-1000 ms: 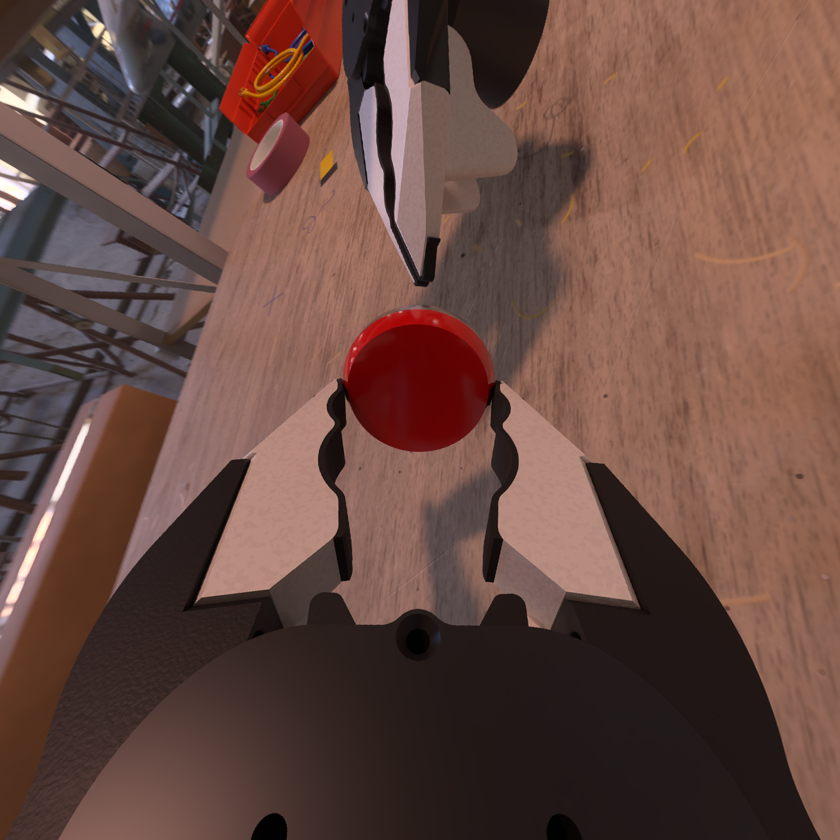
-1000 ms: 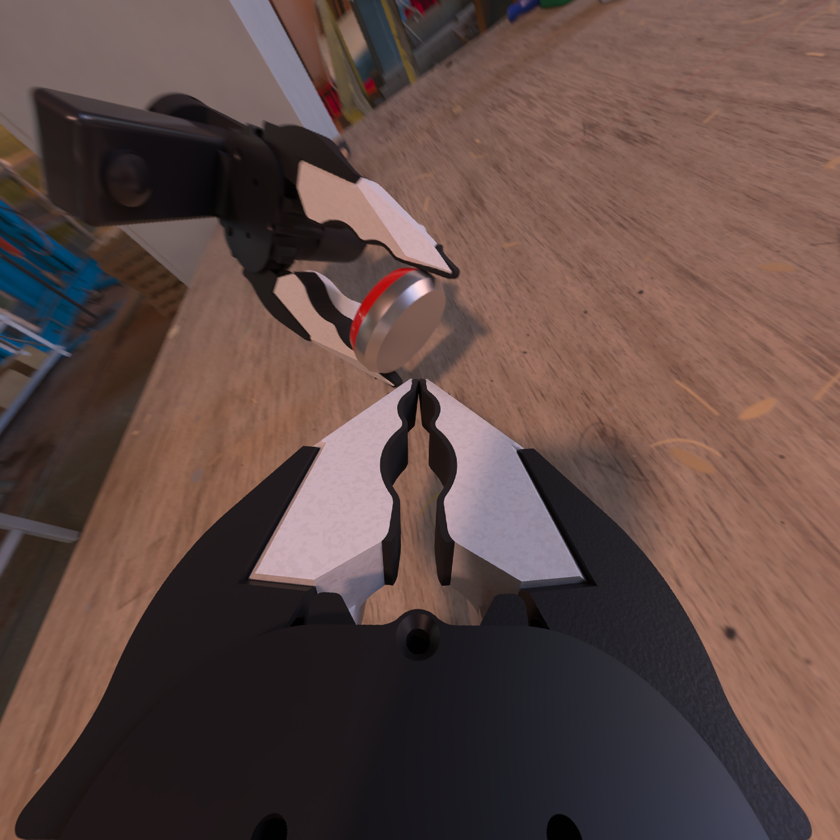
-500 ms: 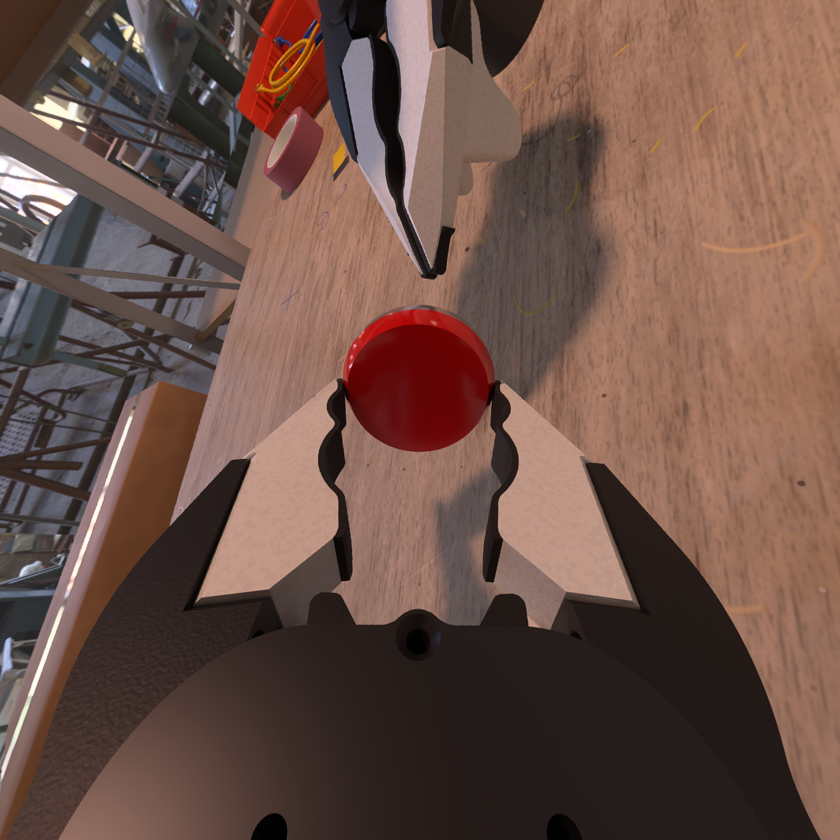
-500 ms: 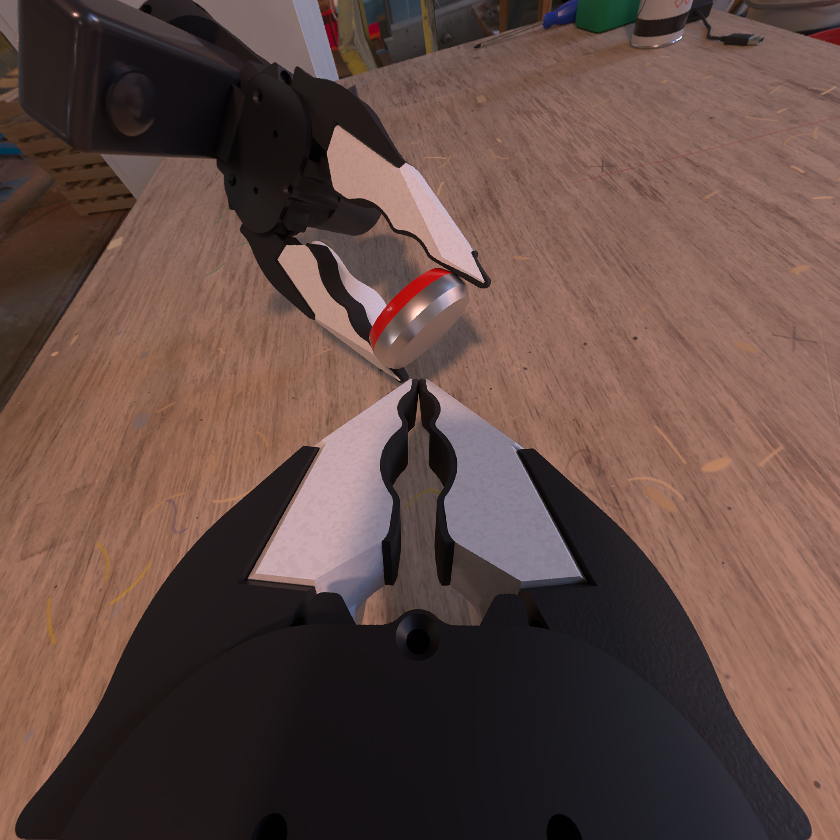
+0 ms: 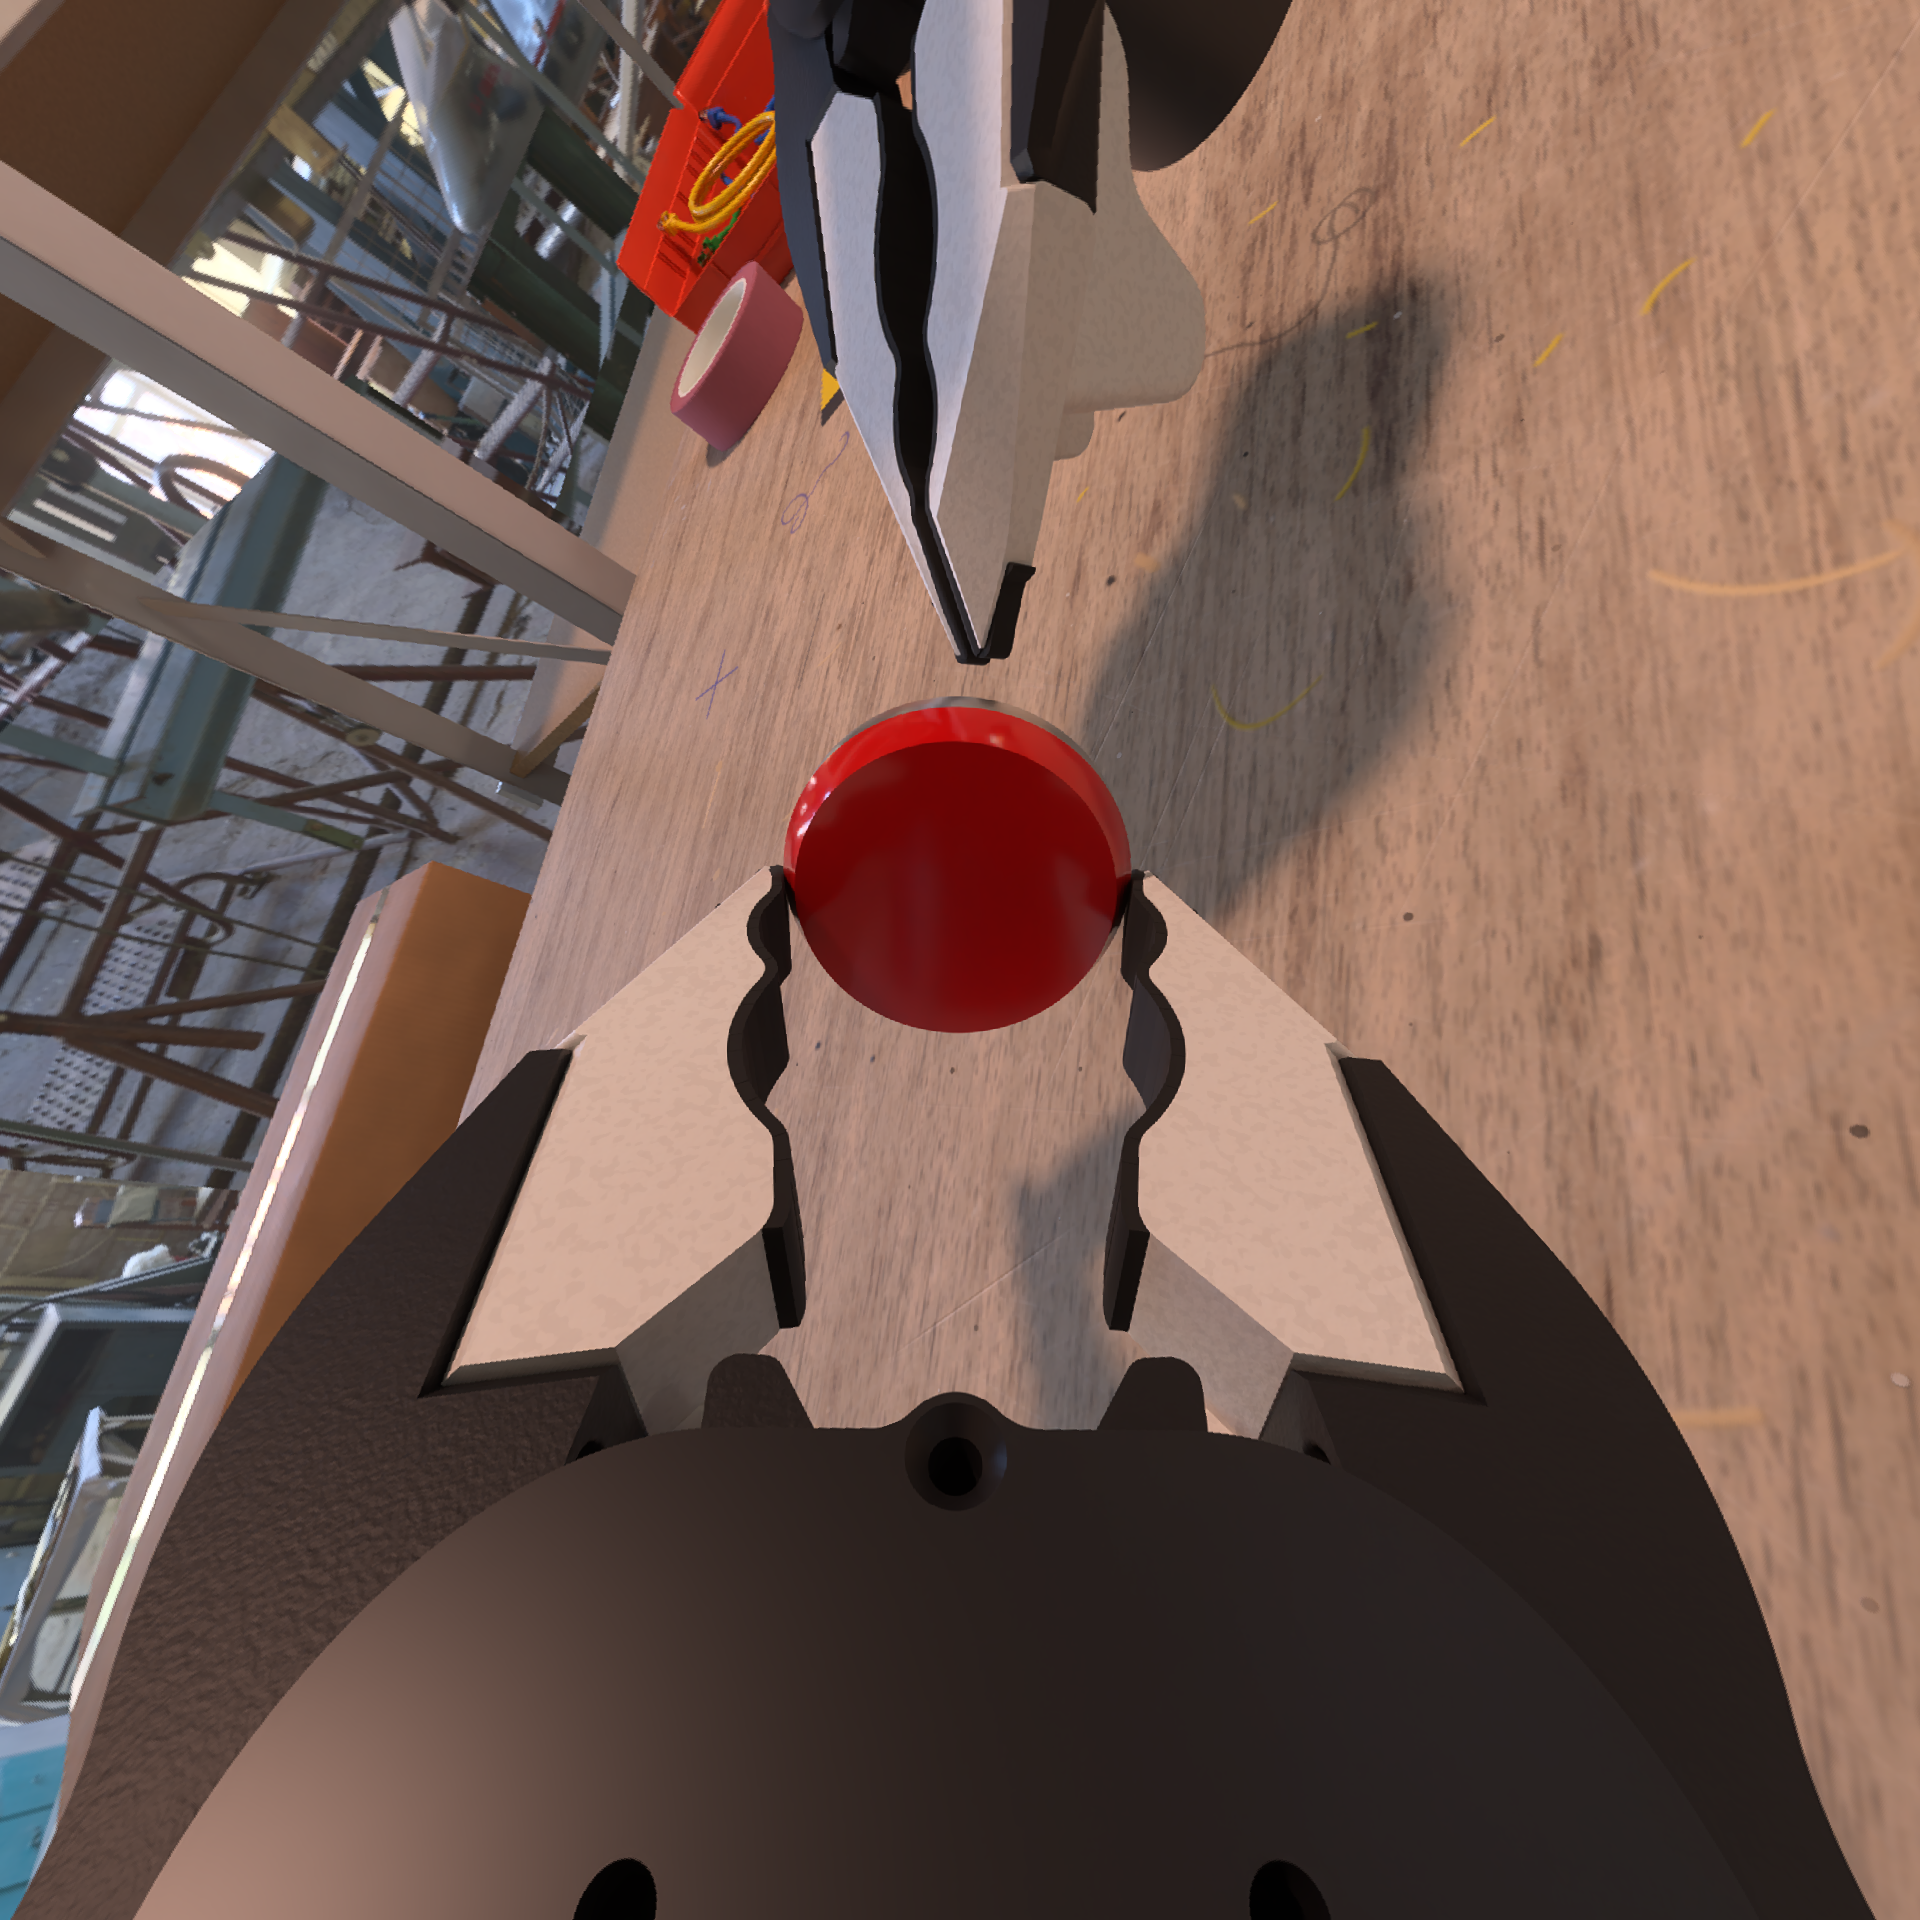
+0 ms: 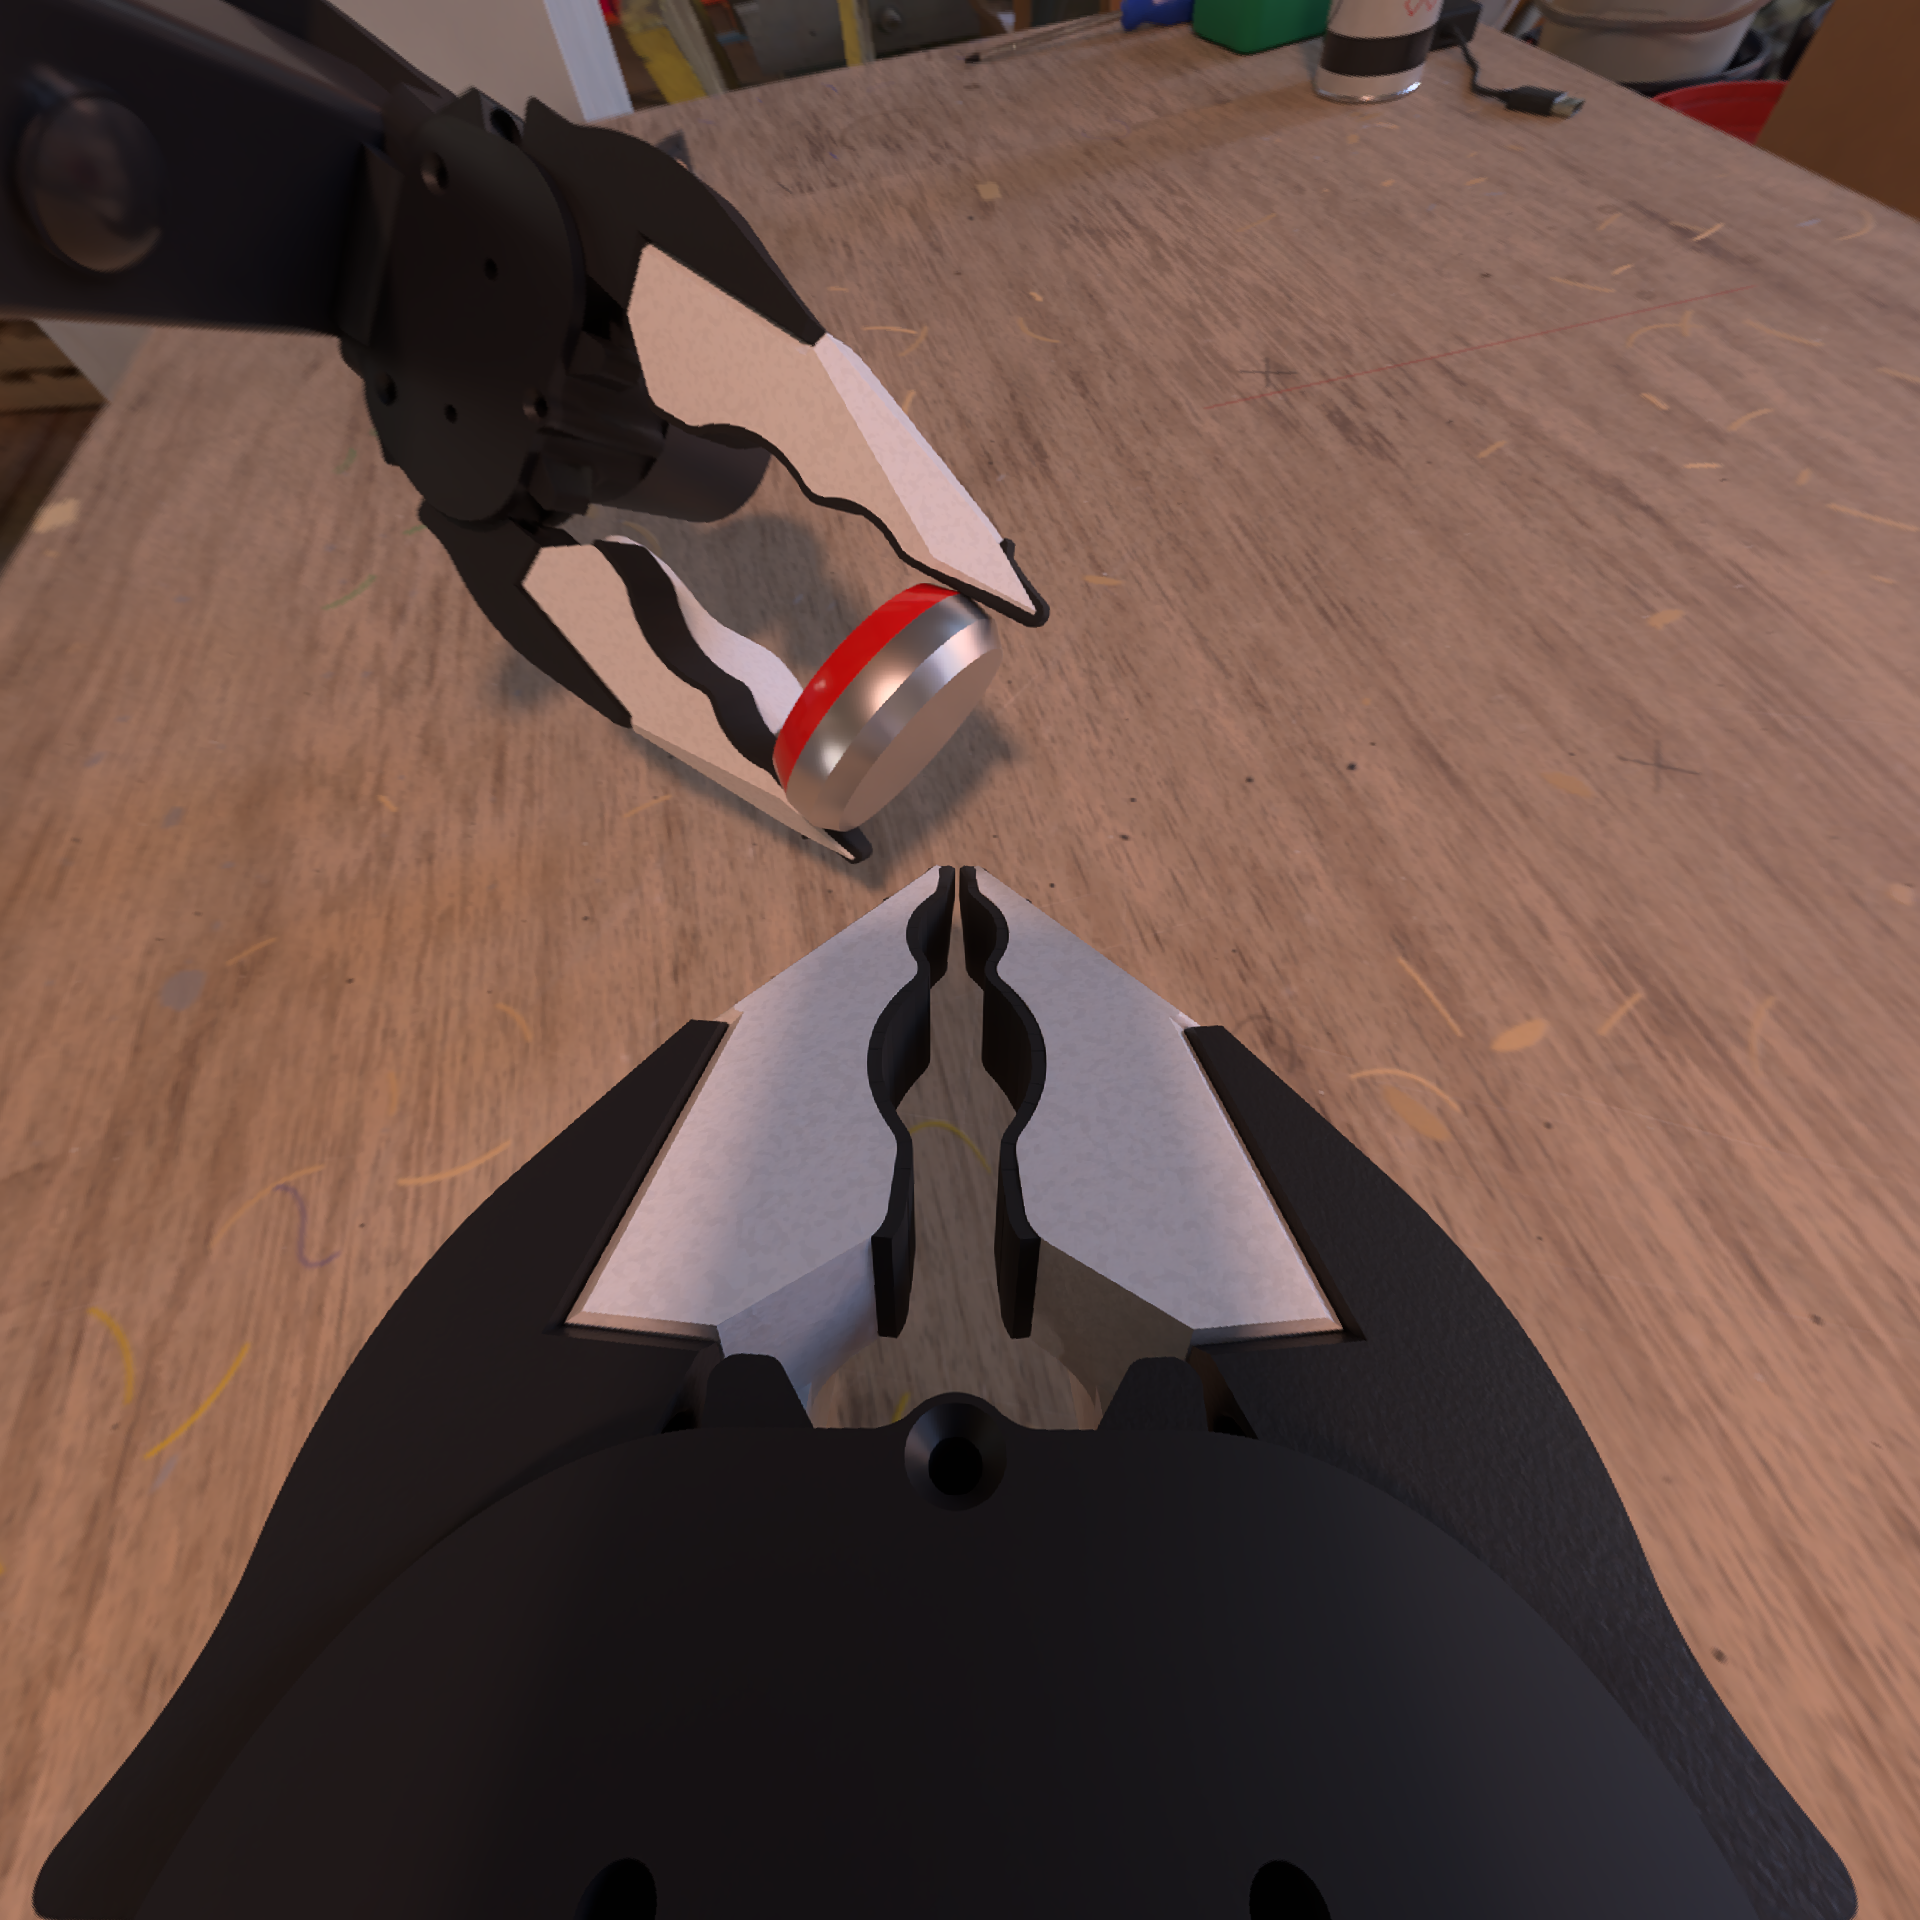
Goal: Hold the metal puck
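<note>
The metal puck (image 5: 954, 868) is a round disc with a red face and a silver body. My left gripper (image 5: 956, 883) is shut on the puck, its fingertips on the rim, holding it on edge above the wooden table. In the right wrist view the puck (image 6: 888, 707) shows its silver side and red band, held by the left gripper (image 6: 940, 717). My right gripper (image 6: 954, 878) is shut and empty, its tips just short of the puck. It also shows in the left wrist view (image 5: 977, 649), pointing at the puck from the far side.
The wooden table (image 6: 1455, 727) carries scattered shavings. A pink tape roll (image 5: 732, 358) and a red crate (image 5: 717, 197) with yellow cord sit near one edge. A black and white can (image 6: 1377, 47), a green box (image 6: 1257, 21) and a cable (image 6: 1522, 88) stand at the far edge.
The left gripper with the puck has turned and shifted, so the table background swings in both views. The right gripper stays shut just short of the puck.
</note>
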Robot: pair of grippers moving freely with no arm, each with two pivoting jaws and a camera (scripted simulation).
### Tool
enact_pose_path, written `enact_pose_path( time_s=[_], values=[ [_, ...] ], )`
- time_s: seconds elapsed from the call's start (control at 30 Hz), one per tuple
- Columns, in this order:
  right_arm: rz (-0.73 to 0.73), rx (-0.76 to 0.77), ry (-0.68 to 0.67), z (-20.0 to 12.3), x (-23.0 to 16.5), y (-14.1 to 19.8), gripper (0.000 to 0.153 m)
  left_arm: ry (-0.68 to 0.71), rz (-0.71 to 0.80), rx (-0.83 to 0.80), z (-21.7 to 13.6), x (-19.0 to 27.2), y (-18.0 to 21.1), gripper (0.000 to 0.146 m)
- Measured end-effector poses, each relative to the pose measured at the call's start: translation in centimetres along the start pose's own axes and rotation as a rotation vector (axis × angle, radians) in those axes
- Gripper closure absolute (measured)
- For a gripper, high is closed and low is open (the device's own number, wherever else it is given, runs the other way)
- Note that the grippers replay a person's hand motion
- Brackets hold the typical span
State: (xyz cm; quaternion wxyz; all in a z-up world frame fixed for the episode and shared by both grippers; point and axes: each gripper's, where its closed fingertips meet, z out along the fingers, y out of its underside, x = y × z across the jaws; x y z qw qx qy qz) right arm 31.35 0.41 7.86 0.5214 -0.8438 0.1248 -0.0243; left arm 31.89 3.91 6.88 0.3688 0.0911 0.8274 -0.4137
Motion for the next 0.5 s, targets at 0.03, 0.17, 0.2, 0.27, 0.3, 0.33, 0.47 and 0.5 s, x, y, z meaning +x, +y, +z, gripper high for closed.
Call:
enact_pose_path(
  time_s=[0.03, 0.17, 0.2, 0.27, 0.3, 0.33, 0.47, 0.5],
  values=[
    [0.011, 0.007, -0.019, 0.0, -0.2, 0.0, 0.152, -0.002, 0.005, 0.002, -0.1, 0.0, 0.0, 0.081],
    [0.051, 0.027, -0.076, 0.2, -0.7, 0.0, 0.153, -0.006, 0.026, 0.007, -0.2, 0.2, -0.1, 0.081],
    [0.050, 0.026, -0.092, 0.3, -0.8, 0.2, 0.153, -0.004, 0.033, 0.008, -0.2, 0.4, 0.0, 0.081],
    [0.032, 0.007, -0.099, 0.4, -1.0, 0.5, 0.153, -0.002, 0.053, 0.003, -0.1, 0.6, 0.0, 0.081],
    [0.030, 0.003, -0.105, 0.4, -1.2, 0.5, 0.153, 0.000, 0.059, 0.000, -0.1, 0.8, 0.1, 0.081],
    [0.036, 0.006, -0.124, 0.4, -1.4, 0.5, 0.153, 0.009, 0.057, -0.004, -0.1, 0.9, 0.2, 0.081],
    [0.065, 0.012, -0.179, 0.2, -2.0, 0.6, 0.152, 0.033, 0.037, -0.017, 0.3, 1.2, 0.4, 0.081],
    [0.077, 0.014, -0.197, 0.2, -2.1, 0.6, 0.152, 0.043, 0.028, -0.016, 0.4, 1.3, 0.4, 0.081]
  ],
)
